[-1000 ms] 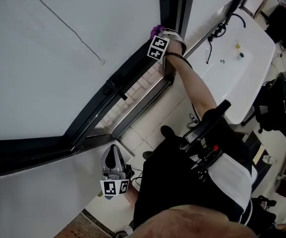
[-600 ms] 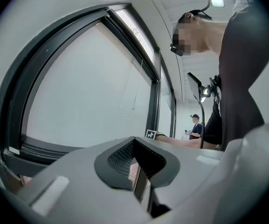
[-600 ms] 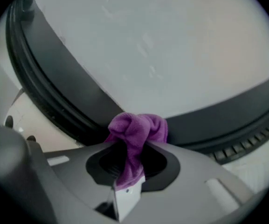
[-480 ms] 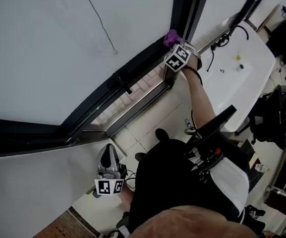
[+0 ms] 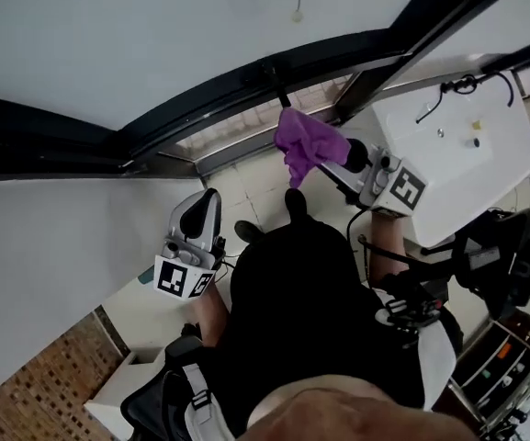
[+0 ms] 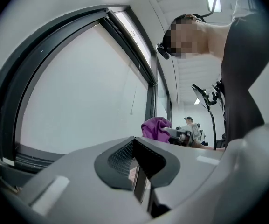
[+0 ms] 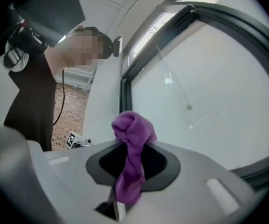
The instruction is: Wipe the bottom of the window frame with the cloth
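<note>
My right gripper [image 5: 343, 157] is shut on a purple cloth [image 5: 306, 146], which bunches up past its jaws and hangs clear of the window. In the right gripper view the purple cloth [image 7: 130, 149] is pinched between the jaws and sticks up in front of the glass. The dark window frame's bottom rail [image 5: 246, 87] runs across the upper head view, beyond the cloth. My left gripper [image 5: 200, 217] hangs low at the left, shut and holding nothing. From the left gripper view the cloth [image 6: 155, 127] shows far off beside the frame [image 6: 149, 80].
A white desk [image 5: 467, 154] with cables and small items stands at the right. A ledge of pale brick and a metal channel [image 5: 237, 131] lies under the frame. A cord with a small weight [image 5: 298, 7] hangs on the glass. A brick wall [image 5: 26, 402] is at the lower left.
My right gripper has pulled back from the frame's right end with the cloth and now holds it in the air. The head view has swung round; the left gripper stayed low.
</note>
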Demonstrator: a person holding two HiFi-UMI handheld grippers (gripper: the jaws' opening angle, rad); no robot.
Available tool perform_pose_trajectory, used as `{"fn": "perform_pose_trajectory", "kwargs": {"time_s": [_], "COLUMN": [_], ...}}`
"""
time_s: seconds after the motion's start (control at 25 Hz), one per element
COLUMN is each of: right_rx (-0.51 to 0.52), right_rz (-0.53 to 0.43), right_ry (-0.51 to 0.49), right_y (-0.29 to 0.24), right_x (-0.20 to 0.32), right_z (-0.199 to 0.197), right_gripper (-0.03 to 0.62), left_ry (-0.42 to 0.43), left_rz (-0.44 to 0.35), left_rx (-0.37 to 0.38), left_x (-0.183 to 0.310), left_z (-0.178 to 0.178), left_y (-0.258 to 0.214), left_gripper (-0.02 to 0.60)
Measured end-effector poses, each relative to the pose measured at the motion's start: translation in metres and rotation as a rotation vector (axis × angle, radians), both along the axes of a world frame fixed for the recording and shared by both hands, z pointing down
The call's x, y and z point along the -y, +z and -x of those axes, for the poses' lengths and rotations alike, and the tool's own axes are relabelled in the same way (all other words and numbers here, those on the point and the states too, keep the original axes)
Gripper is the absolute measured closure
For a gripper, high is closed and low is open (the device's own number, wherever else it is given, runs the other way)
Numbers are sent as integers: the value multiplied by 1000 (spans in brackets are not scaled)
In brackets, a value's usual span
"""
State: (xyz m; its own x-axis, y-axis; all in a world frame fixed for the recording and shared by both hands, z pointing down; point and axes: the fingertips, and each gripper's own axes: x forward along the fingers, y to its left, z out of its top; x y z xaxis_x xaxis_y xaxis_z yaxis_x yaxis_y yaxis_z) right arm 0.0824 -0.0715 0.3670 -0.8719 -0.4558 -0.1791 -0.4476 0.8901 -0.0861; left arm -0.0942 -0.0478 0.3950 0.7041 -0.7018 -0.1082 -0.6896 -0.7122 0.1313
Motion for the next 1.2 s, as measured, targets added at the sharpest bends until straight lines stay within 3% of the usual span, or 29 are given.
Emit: {"fn": "perform_pose_trajectory", "kwargs": {"time_s": [0.16,0.28,0.52,0.84,1.2], "right_rx": [-85,-68,-76,-104,-96], "right_rz": [48,95,101,65,53], "right_ry": [-94,-153,-252,-293,-288], "right_y": [34,44,51,49,49], "right_x": [-16,-20,-37,-41,-45], "right_z": [56,82,115,128,123], "right_gripper": [523,523,525,525,525], "left_ry": [-19,-47,-98,-139,-89], "left_rz": [-5,7,33,26,9], "left_rx": [10,12,5,-3,-5], "left_x": [-3,-8,-18,-21,-23], "left_z": [10,15,28,36,23], "left_y": [2,7,15,10,9], "left_gripper": [581,581,581,581,581]}}
